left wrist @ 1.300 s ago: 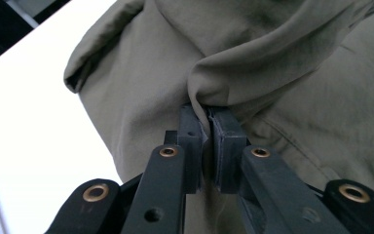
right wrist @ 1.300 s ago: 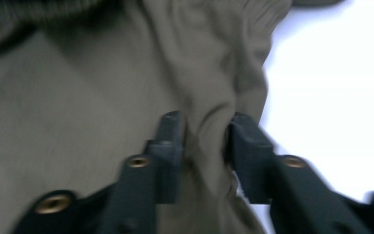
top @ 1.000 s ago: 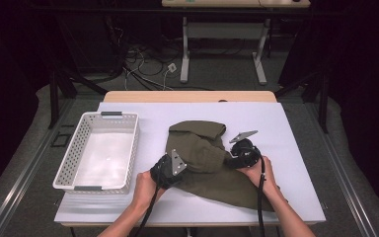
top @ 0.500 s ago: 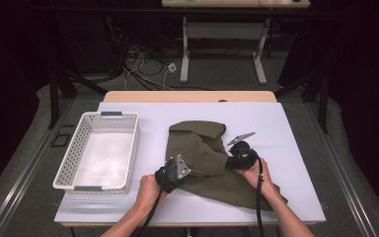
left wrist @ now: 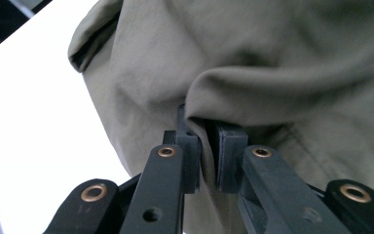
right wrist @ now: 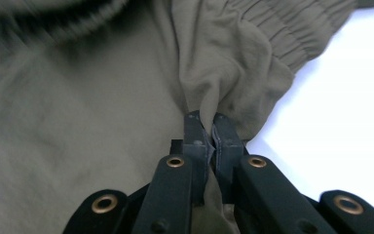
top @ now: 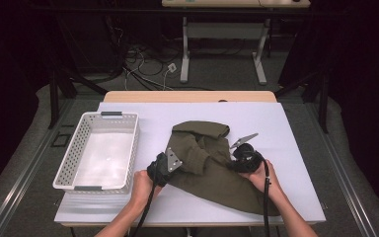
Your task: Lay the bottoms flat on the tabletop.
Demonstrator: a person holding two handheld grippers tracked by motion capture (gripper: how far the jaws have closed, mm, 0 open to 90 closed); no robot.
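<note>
olive garment (top: 212, 163) lies crumpled on the white table (top: 286, 128), right of the white basket (top: 98, 150). left gripper (left wrist: 207, 146) at the garment's left edge, jaws just closing, now pinching a fold of cloth. right gripper (right wrist: 213, 134) at its right side near the ribbed cuff, jaws clamped tight on a bunched pleat.

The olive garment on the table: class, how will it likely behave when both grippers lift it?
The olive garment probably droops, since it bunches in soft folds at the left gripper and right gripper. It seems light and unlikely to slip from the pinching pads.
</note>
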